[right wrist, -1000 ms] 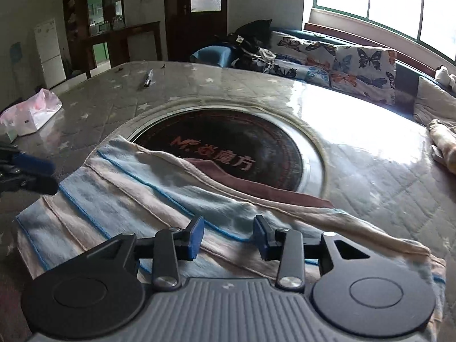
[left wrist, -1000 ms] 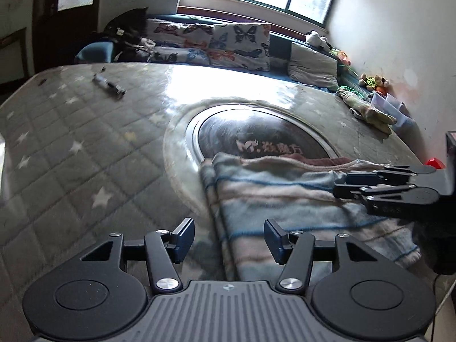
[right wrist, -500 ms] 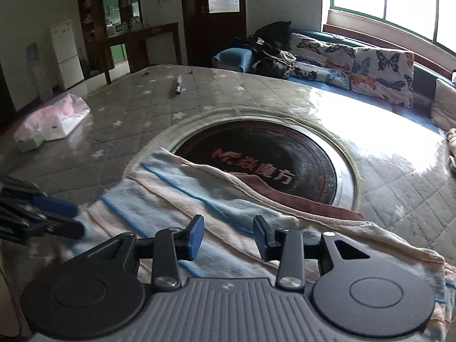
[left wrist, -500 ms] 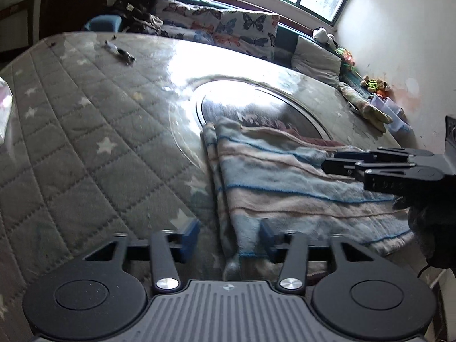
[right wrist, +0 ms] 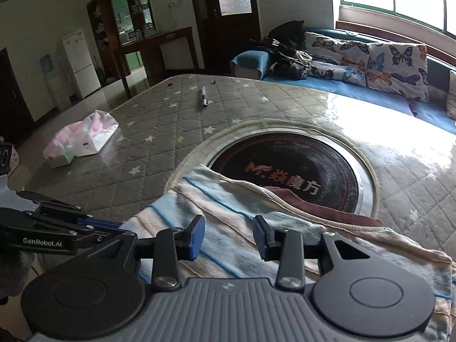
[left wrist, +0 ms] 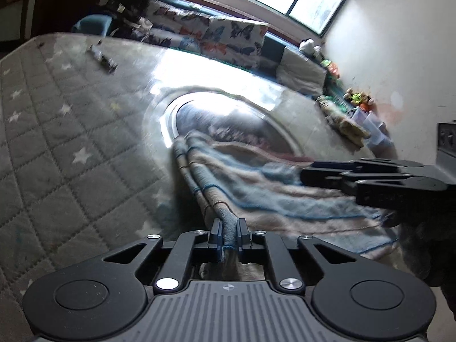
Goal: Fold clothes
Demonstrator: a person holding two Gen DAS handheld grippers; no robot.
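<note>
Now that the left gripper [left wrist: 228, 235] has closed on the cloth [left wrist: 273, 188] edge, folding can start; the right gripper [right wrist: 228, 238] stays released above it.

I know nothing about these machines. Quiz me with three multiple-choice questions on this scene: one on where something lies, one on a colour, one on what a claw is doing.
1. Where does the pen lie?
A. on the quilted mattress, far from the cloth
B. on the striped cloth
C. on the sofa

2. What colour are the thin lines across the striped cloth?
A. red
B. blue
C. green

3. What is the left claw doing?
A. open above the mattress
B. shut on the pen
C. shut on the edge of the striped cloth

Answers:
1 A, the pen rests on the star-patterned mattress beyond the round emblem.
2 B, blue lines cross the pale bands.
3 C, its two fingers pinch the cloth's folded edge, while the right claw stands open over the cloth.
</note>
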